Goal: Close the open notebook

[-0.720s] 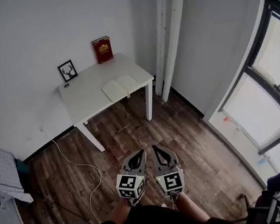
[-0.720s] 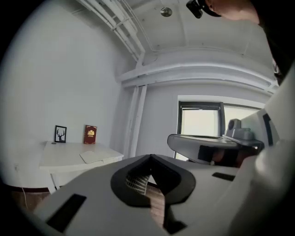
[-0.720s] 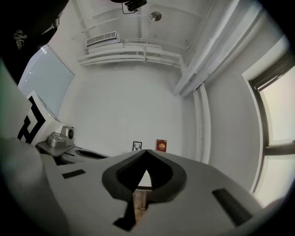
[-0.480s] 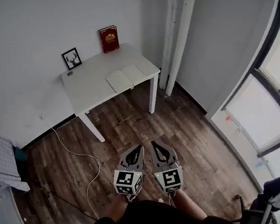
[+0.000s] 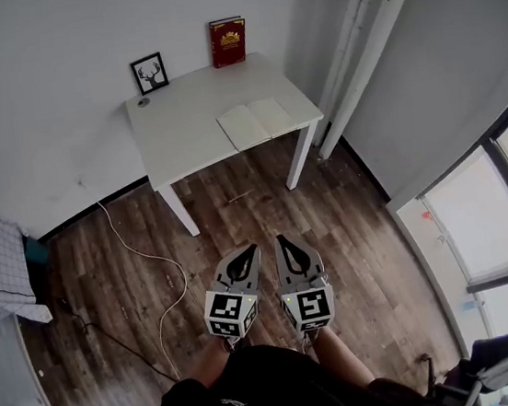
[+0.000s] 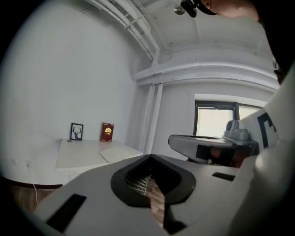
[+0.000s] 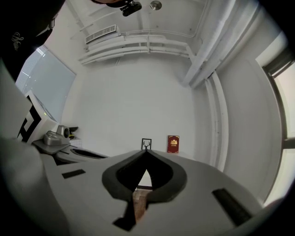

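Well ahead of both sets of jaws, across a stretch of wooden floor (image 5: 264, 210), the open notebook (image 5: 262, 122) lies flat on a white table (image 5: 180, 133). Its pale pages face up, and it sits close to the table's front edge, towards the right-hand end. Nothing is near it; both grippers are well apart from the table.

The left gripper (image 5: 252, 248) and the right gripper (image 5: 280, 238) are held side by side low in front of the person, tips aimed towards the table. Each pair of jaws is closed tip to tip, with nothing between them but the hollow behind the tips.

Beyond the notebook, at the back of the table against the wall, a red book (image 5: 228, 41) stands upright. A small framed deer picture (image 5: 150, 73) stands to its left. From the right gripper's view, the frame sits straight past the closed tips and the red book just right of them. A white cable (image 5: 135, 250) trails over the floor off to the left of the left jaws.
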`<action>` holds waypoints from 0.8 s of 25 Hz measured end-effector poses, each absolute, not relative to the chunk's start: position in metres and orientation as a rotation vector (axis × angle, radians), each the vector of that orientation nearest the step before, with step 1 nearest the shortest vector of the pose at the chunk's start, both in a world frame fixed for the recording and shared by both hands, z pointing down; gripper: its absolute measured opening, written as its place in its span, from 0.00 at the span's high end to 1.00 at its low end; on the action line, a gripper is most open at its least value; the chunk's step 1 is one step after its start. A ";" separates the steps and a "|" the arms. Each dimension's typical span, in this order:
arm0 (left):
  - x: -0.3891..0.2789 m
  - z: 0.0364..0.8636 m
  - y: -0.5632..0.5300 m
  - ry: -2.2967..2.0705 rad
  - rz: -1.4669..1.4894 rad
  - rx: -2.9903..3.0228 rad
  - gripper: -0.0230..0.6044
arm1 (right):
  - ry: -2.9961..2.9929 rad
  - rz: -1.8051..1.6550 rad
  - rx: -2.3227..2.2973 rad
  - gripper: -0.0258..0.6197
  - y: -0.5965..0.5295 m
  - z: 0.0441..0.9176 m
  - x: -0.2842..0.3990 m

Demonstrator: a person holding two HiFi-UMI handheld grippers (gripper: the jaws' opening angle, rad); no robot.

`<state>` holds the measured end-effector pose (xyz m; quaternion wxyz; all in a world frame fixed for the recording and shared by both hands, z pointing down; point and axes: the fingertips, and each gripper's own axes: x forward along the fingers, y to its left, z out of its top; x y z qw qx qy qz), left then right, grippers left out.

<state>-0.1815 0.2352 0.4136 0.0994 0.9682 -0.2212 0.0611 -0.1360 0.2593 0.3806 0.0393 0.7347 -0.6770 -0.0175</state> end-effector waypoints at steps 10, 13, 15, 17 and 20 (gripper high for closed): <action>-0.170 0.407 0.137 -0.521 0.226 2.921 0.96 | -1.940 0.029 2.331 0.93 0.163 0.381 -0.128; -0.164 0.405 0.118 -0.469 0.231 2.911 0.96 | -1.892 0.071 2.339 0.93 0.145 0.383 -0.126; -0.156 0.406 0.106 -0.452 0.227 2.897 0.96 | -1.873 0.081 2.330 0.93 0.135 0.385 -0.121; -0.145 0.411 0.098 -0.436 0.229 2.886 0.96 | -1.860 0.099 2.338 0.93 0.128 0.389 -0.109; -0.124 0.425 0.087 -0.413 0.249 2.874 0.96 | -1.836 0.144 2.362 0.93 0.117 0.406 -0.083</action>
